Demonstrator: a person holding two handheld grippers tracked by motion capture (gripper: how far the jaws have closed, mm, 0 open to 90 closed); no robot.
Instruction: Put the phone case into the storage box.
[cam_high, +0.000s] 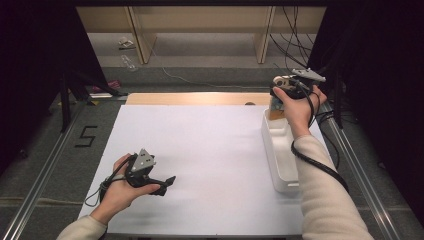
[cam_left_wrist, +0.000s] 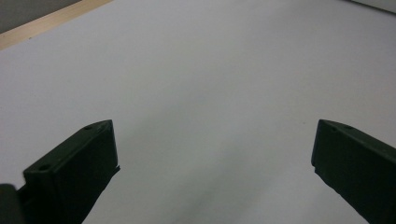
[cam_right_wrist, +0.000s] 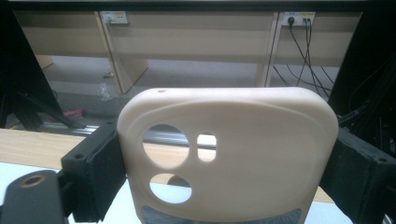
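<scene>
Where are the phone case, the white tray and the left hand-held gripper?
phone case (cam_right_wrist: 243, 154), right gripper view, on its beige back.
white tray (cam_high: 286, 186), high view, on its near end wall.
left hand-held gripper (cam_left_wrist: 212, 154), left gripper view, midway between its tips.

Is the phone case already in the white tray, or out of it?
Out. The right hand-held gripper is shut on the phone case, holding it upright above the far end of the white tray.

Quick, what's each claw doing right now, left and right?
Left claw: open, holding nothing, over the white table sheet.
Right claw: closed on the beige plastic phone case.
</scene>
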